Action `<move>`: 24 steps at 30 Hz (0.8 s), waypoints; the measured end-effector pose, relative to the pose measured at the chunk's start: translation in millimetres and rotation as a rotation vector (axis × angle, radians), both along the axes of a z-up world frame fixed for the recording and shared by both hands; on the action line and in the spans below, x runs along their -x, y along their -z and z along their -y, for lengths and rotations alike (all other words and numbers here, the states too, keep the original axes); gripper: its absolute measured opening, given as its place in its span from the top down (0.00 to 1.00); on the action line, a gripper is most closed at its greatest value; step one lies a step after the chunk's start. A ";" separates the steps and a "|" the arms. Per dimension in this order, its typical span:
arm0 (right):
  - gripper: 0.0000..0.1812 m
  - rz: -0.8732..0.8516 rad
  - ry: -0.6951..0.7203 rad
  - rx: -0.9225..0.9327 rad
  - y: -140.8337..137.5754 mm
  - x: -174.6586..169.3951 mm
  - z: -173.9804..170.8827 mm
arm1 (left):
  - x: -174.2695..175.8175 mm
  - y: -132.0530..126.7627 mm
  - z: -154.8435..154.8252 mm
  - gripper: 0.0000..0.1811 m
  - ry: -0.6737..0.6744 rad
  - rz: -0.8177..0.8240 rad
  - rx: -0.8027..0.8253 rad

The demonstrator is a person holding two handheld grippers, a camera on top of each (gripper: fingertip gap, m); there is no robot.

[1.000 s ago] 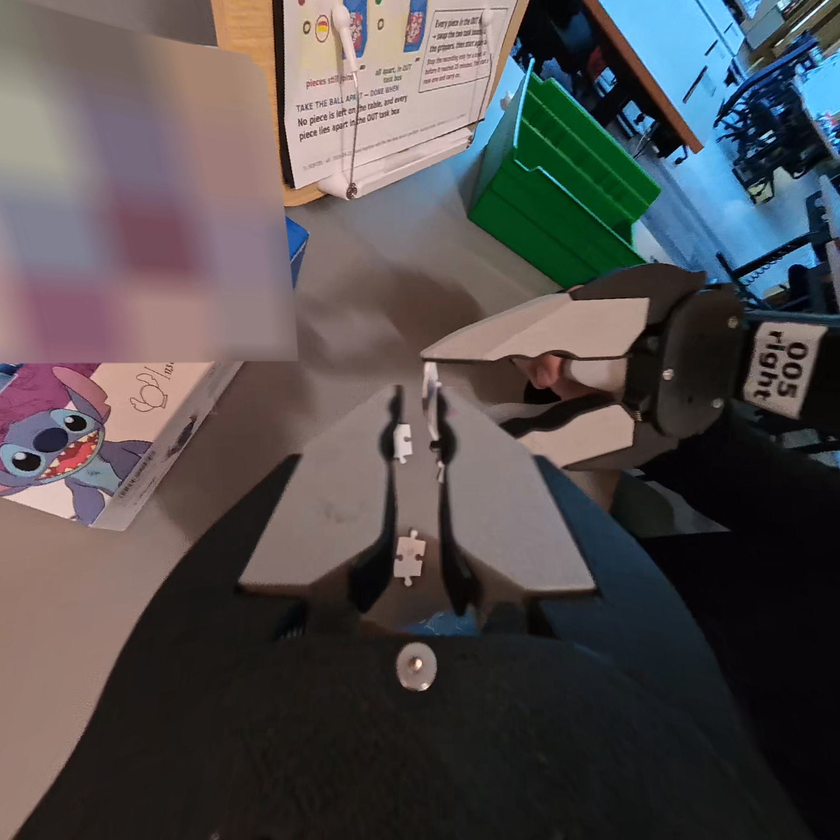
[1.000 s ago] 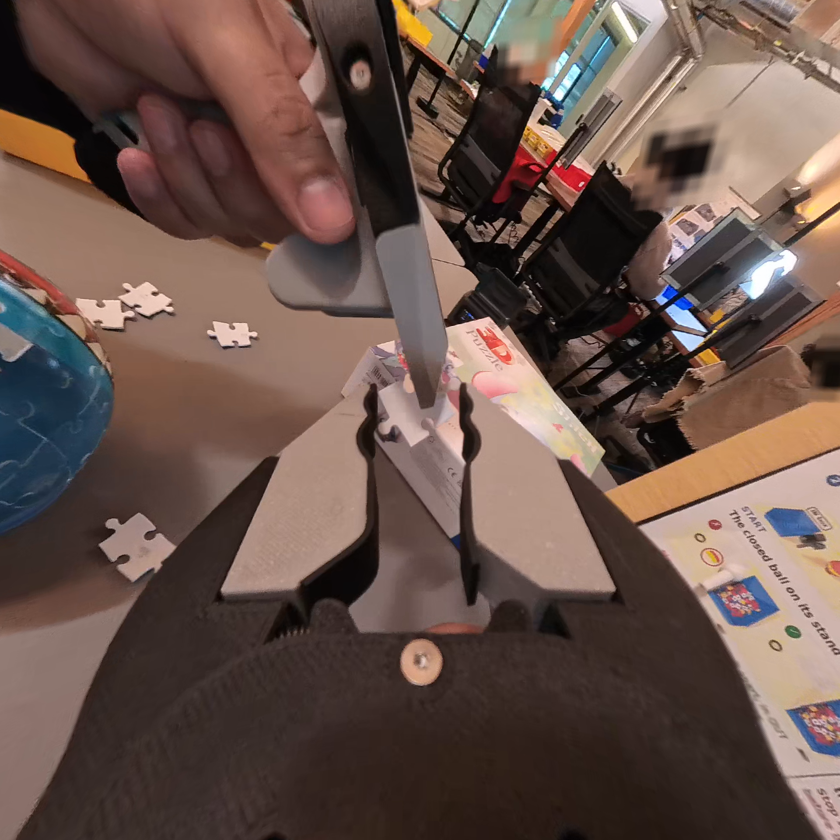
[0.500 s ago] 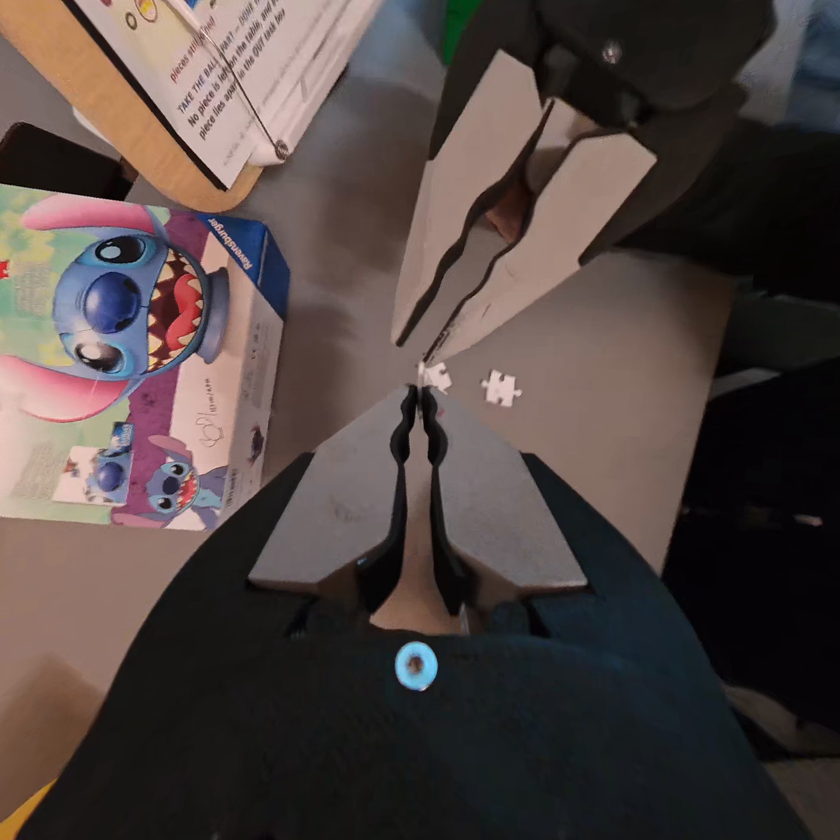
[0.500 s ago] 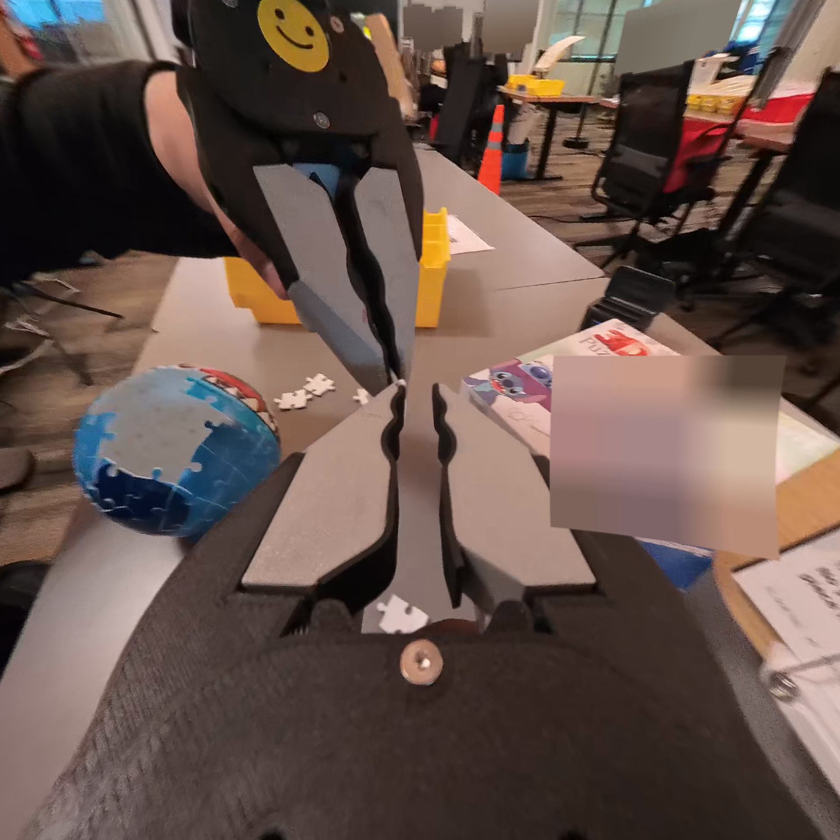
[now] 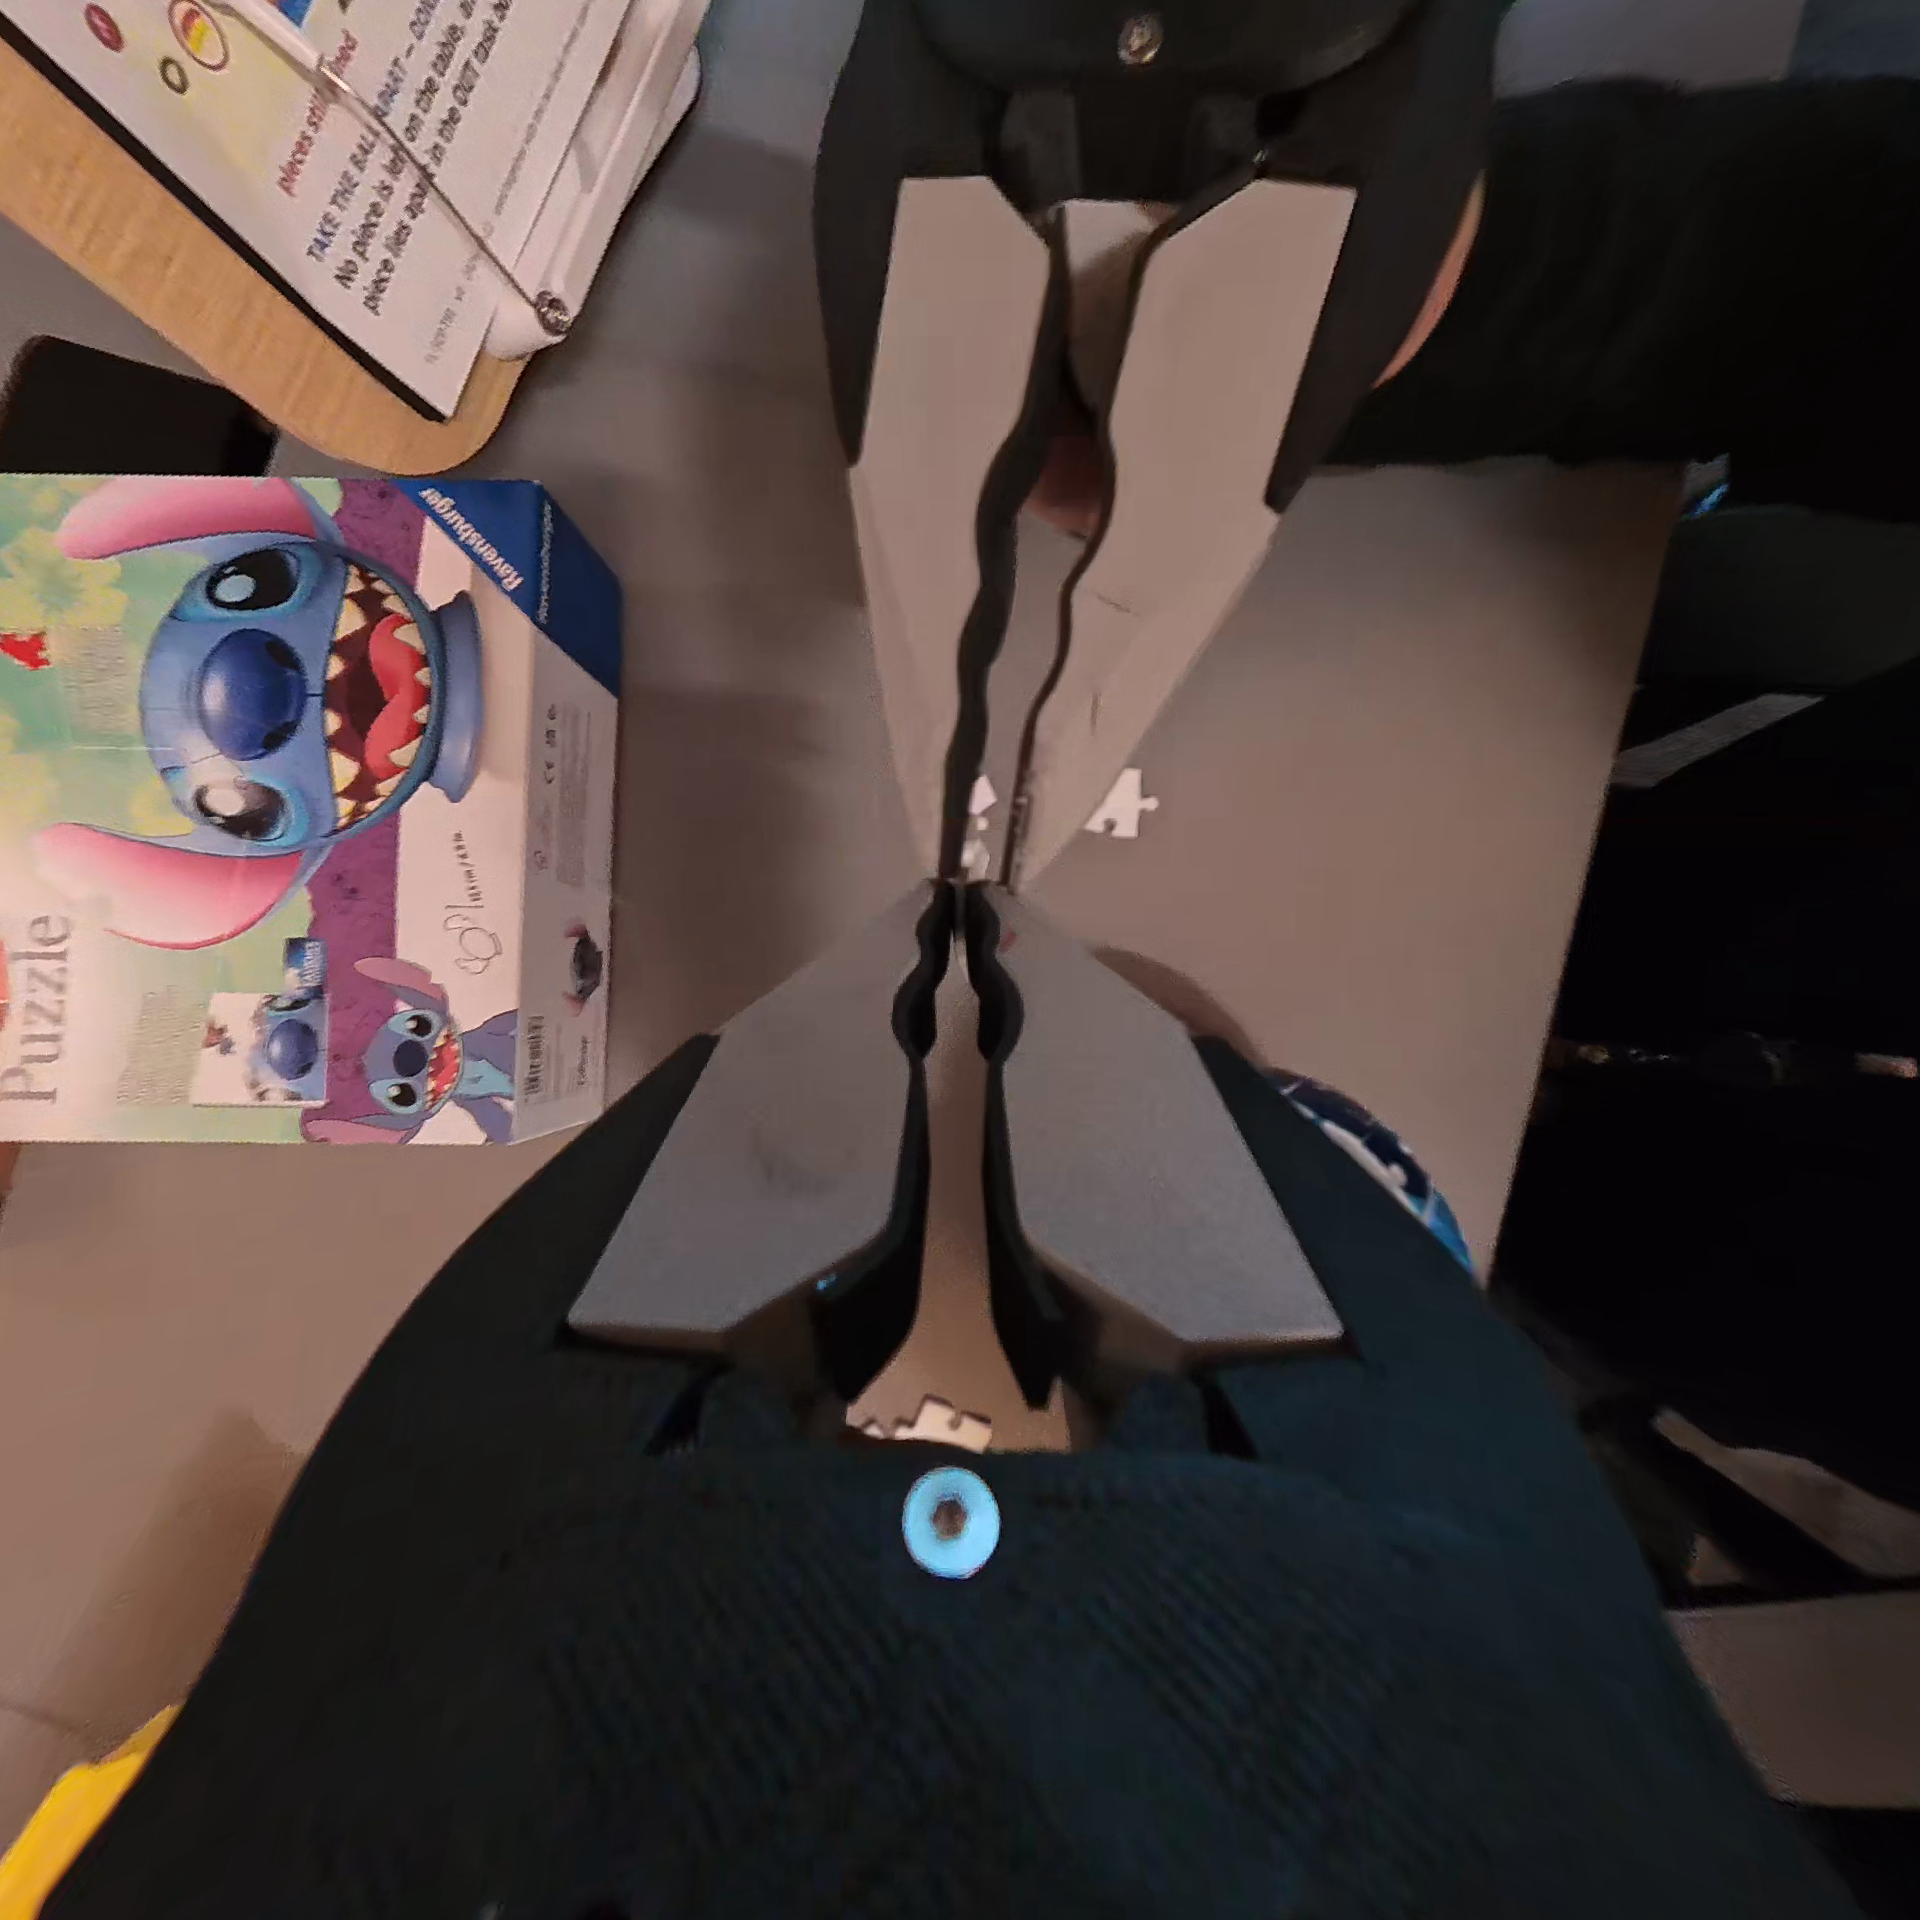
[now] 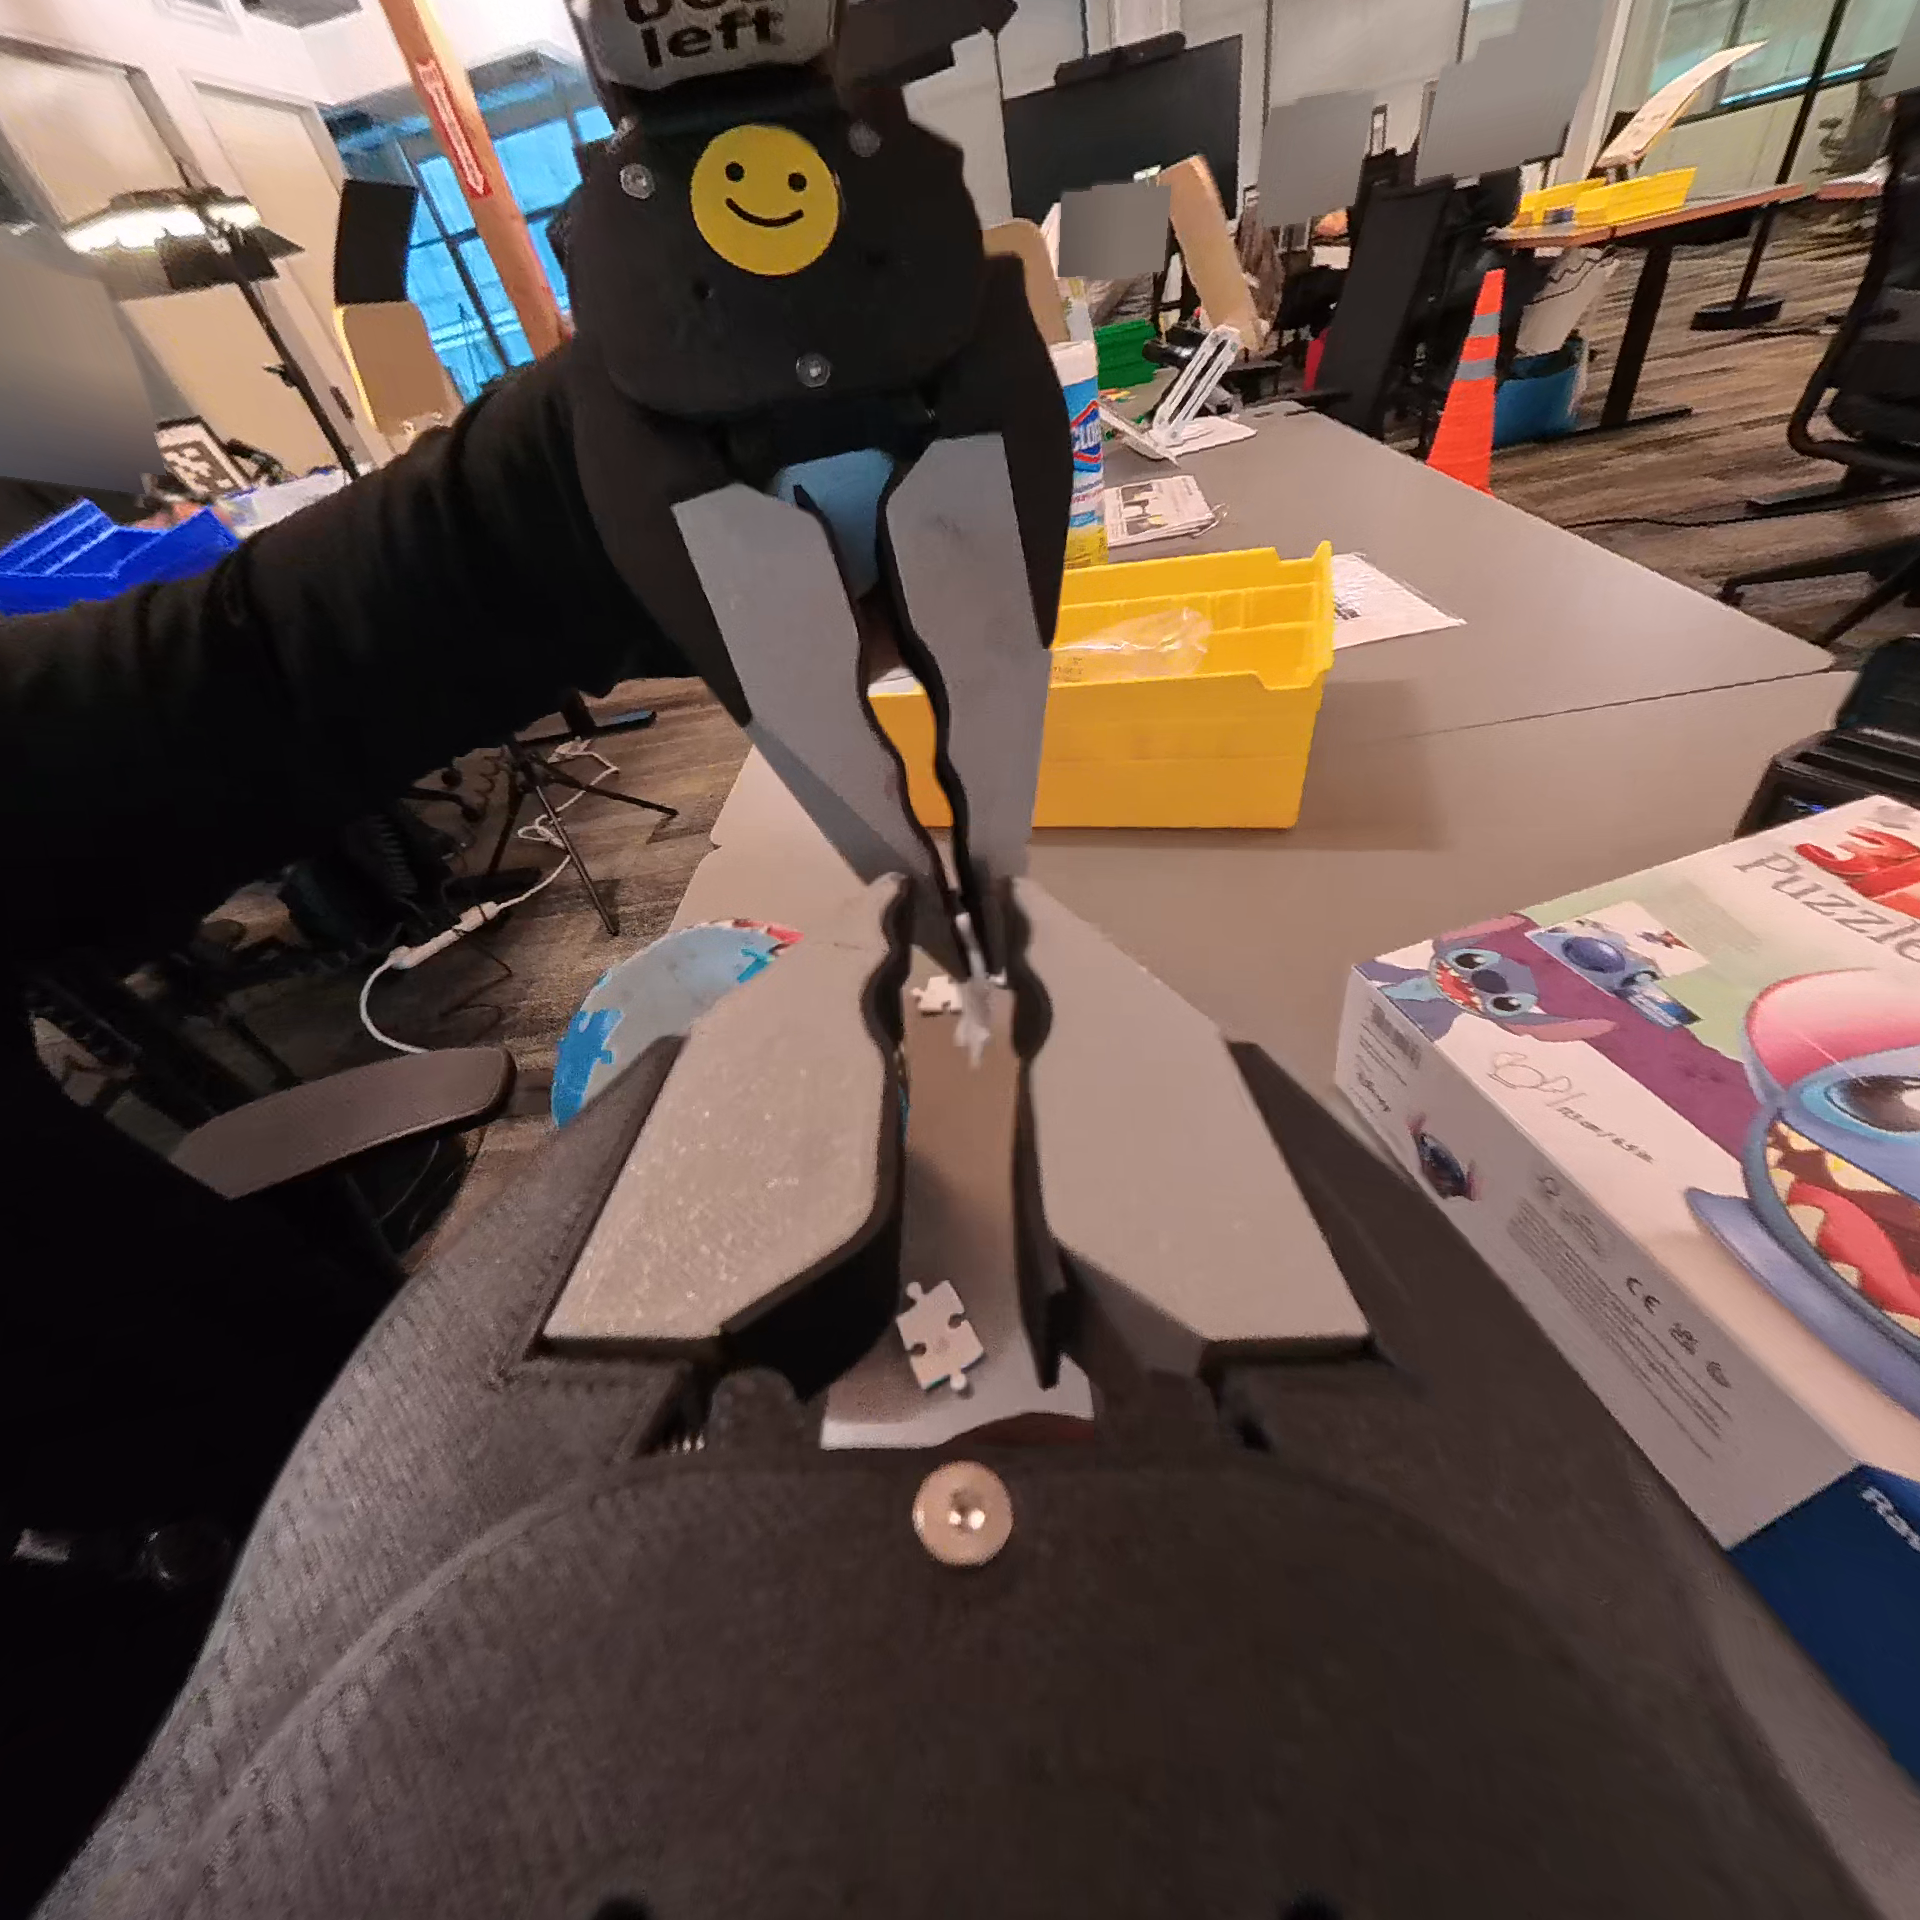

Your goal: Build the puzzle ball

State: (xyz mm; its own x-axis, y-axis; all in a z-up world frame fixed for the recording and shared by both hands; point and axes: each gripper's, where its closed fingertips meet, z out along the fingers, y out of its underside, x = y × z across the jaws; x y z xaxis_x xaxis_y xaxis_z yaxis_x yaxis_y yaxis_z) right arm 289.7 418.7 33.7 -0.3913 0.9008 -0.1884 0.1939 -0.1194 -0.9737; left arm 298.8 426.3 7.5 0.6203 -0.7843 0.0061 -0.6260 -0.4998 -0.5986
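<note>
Moved: both grippers swung tip to tip since a second ago, low over the worktop (image 6: 1403,790).
Piece: white puzzle piece (image 6: 975,1013), thin, light, slippery; pinch its flat faces.
Left gripper (image 6: 961,914): clamped on its edge.
Right gripper (image 6: 956,920): slightly apart, bracketing the piece.
Ball: puzzle ball (image 6: 649,1003) sits left, unfinished.

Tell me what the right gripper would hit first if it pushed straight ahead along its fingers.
Most likely the left gripper: its fingertips, pinching a small white puzzle piece, sit right at the right gripper tips. Depth is unclear, but the two look almost touching.
</note>
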 end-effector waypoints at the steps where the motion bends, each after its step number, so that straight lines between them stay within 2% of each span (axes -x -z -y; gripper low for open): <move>1: 0.98 0.004 0.002 -0.011 0.9 0.0 0.6 | 0.8 -0.2 0.9 1.00 0.003 -0.007 -0.002; 4: 1.00 -0.038 0.018 -0.036 -6.1 -3.6 0.5 | -4.5 -9.1 3.2 1.00 0.005 0.051 -0.024; 9: 1.00 -0.137 0.086 0.031 -27.5 -9.8 -9.8 | -4.0 -37.6 -5.0 1.00 -0.053 0.148 -0.176; 12: 1.00 -0.130 0.106 0.010 -27.1 -10.7 -12.4 | -2.2 -46.2 -4.6 1.00 -0.064 0.165 -0.214; 18: 1.00 -0.077 0.078 -0.009 -21.0 -12.2 -11.5 | -5.5 -40.8 2.2 1.00 -0.027 0.110 -0.174; 23: 0.91 -0.058 -0.009 -0.058 -18.0 -13.8 7.8 | -9.8 -40.0 4.3 1.00 -0.012 0.100 -0.147; 24: 0.92 -0.047 0.010 -0.072 -14.9 -11.5 6.9 | -10.1 -38.5 5.6 1.00 -0.007 0.089 -0.142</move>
State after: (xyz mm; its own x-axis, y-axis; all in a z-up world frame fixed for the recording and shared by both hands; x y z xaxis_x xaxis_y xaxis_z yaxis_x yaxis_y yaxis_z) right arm 301.2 411.8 48.6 -0.3895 0.9150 -0.1049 0.1474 -0.0506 -0.9878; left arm 309.0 420.7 46.0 0.6277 -0.7770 -0.0487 -0.5639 -0.4106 -0.7165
